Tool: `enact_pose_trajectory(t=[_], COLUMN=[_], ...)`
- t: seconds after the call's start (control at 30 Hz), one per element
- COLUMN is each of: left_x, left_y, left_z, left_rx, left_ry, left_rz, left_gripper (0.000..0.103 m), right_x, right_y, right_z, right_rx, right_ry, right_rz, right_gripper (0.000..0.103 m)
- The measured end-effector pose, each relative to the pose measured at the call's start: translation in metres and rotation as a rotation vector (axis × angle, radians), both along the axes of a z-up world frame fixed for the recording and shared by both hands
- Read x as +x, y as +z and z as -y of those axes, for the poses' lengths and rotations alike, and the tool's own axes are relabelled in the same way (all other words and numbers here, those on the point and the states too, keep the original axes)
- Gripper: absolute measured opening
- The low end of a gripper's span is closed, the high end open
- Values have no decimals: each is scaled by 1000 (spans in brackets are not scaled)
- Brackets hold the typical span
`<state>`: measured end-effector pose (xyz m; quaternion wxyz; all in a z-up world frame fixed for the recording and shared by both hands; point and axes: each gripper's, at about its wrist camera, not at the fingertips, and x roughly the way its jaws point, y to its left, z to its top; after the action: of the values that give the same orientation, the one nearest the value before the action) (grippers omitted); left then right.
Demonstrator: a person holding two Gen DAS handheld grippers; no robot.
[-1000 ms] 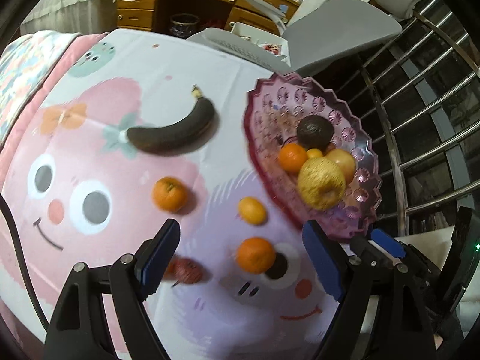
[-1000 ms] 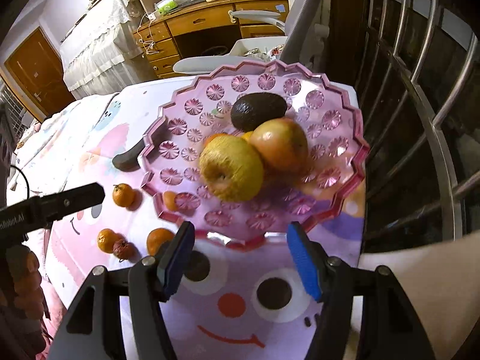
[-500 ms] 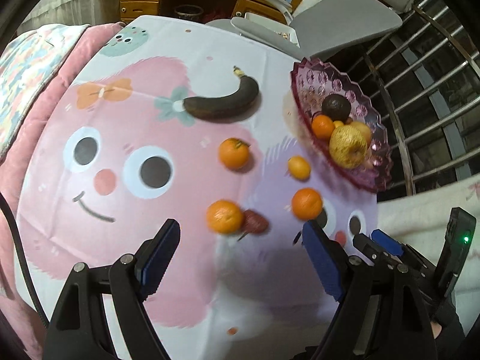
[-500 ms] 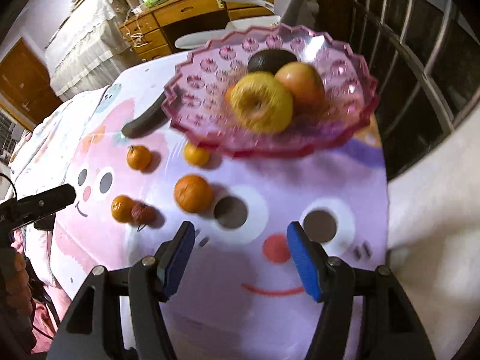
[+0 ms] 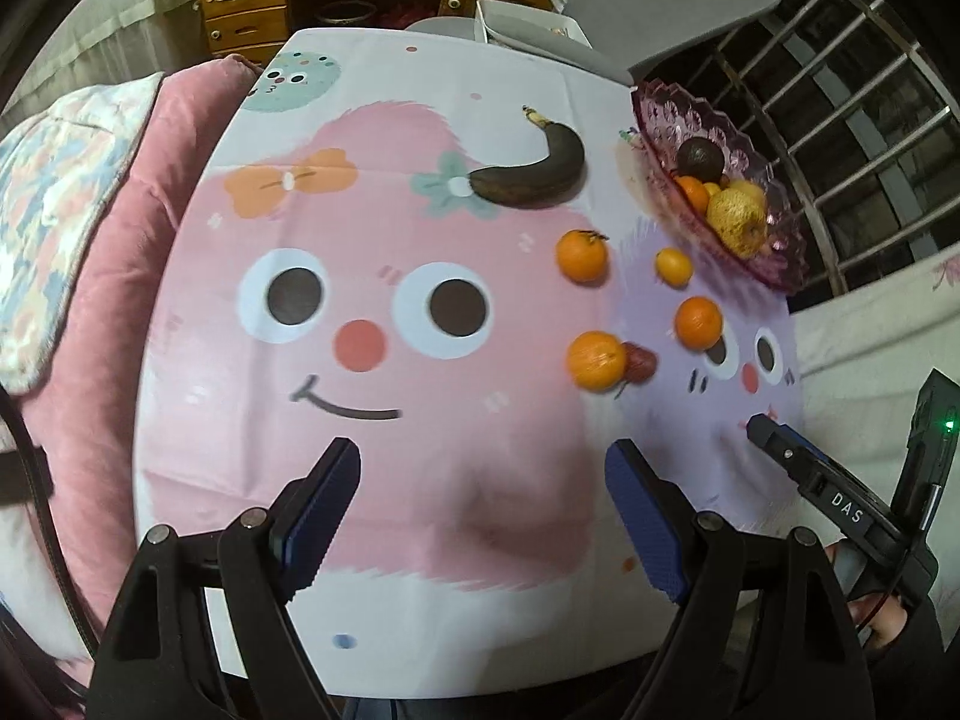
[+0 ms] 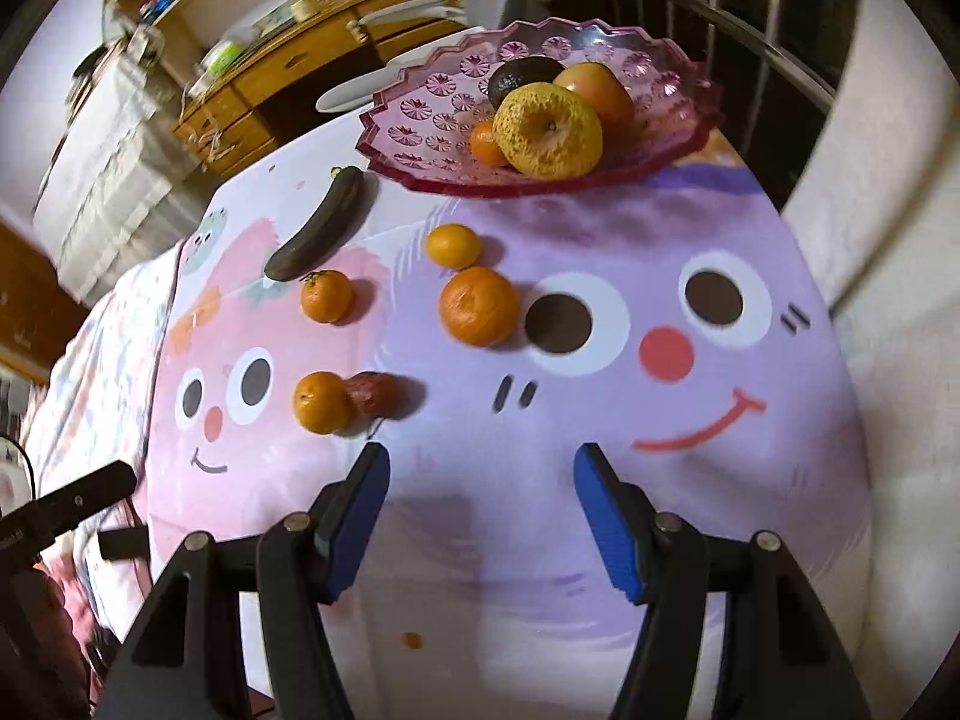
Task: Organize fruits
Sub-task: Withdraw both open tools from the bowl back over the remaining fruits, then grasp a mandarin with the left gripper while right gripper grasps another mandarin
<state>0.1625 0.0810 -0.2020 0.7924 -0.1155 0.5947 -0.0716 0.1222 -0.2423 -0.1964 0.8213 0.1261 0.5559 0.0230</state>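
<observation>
The fruit I'm sorting sits toward one o'clock in my left view: a pink glass dish (image 5: 774, 240) at the table's far corner holds a yellow wrinkled fruit (image 5: 737, 221), a dark avocado (image 5: 701, 157) and a small orange (image 5: 692, 192); my right view adds a reddish apple (image 6: 597, 93) behind them. Loose on the cartoon-face cloth (image 5: 372, 312) lie a blackened banana (image 5: 540, 171) at twelve o'clock, then four oranges: one just below the banana (image 5: 581, 255), a small one (image 5: 673, 267) beside the dish, one (image 5: 698, 322) below that, and the nearest (image 5: 596, 360) touching a small red fruit (image 5: 639, 362). My left tool (image 5: 483, 510) hangs over bare cloth, its blue pads spread wide, gripping nothing. My right tool (image 6: 480, 516) is parted too, somewhat narrower, also empty, with the nearest orange at eleven o'clock from it. A wooden desk (image 6: 288, 78) stands beyond the table.
</observation>
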Motion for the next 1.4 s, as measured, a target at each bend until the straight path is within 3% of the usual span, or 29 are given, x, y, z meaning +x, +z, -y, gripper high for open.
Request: enact_pose_trajectory(t=[0.43, 0.8, 1.13, 1.4], left_x=[-1, 17, 49, 75], left_y=[-8, -24, -44, -60], left_z=[-25, 4, 55, 93], left_rx=[91, 119, 105, 77], left_ry=[-170, -243, -312, -329], left_rz=[2, -66, -141, -131], left_gripper=[89, 93, 93, 93], right_x=[-48, -48, -20, 9], right_y=[-8, -12, -16, -21], right_z=[-39, -23, -15, -23], right_rx=[-18, -70, -170, -263], right_ry=[-169, -205, -64, 88], right_rz=[77, 120, 175, 249], right_gripper=[64, 64, 64, 64])
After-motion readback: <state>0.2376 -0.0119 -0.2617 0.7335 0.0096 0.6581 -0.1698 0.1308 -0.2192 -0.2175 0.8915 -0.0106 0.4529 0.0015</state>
